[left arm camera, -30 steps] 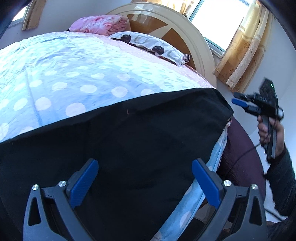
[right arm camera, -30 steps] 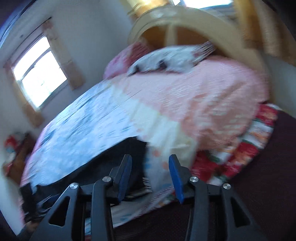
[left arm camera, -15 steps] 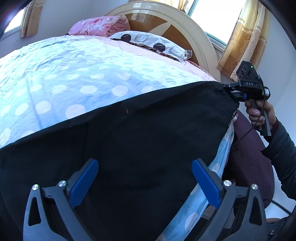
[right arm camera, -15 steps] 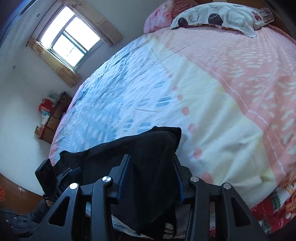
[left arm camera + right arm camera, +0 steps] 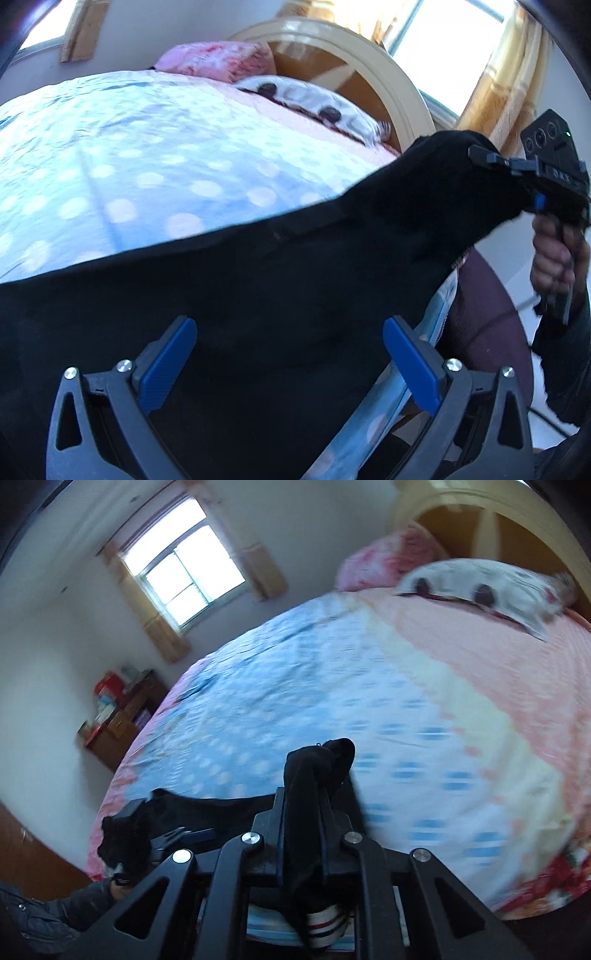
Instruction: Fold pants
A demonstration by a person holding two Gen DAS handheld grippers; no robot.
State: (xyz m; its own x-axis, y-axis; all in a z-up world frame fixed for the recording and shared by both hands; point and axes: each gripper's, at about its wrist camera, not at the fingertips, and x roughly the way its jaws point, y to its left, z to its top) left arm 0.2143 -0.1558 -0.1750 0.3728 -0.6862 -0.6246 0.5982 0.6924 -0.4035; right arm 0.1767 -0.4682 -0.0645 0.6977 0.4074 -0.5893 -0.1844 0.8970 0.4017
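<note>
Black pants lie along the near edge of a bed with a blue and pink polka-dot cover. My left gripper is open, its blue pads apart just over the cloth. My right gripper is shut on one end of the pants and holds it lifted off the bed. In the left wrist view the right gripper shows at the right with the raised cloth. In the right wrist view the left gripper shows at the far end of the pants.
Pillows and a curved wooden headboard are at the head of the bed. A dark maroon seat stands beside the bed edge. A low wooden cabinet with boxes stands by the far wall under a window.
My right gripper came to the pants' end, closed on it and lifted it off the bed. My left gripper stayed open over the cloth.
</note>
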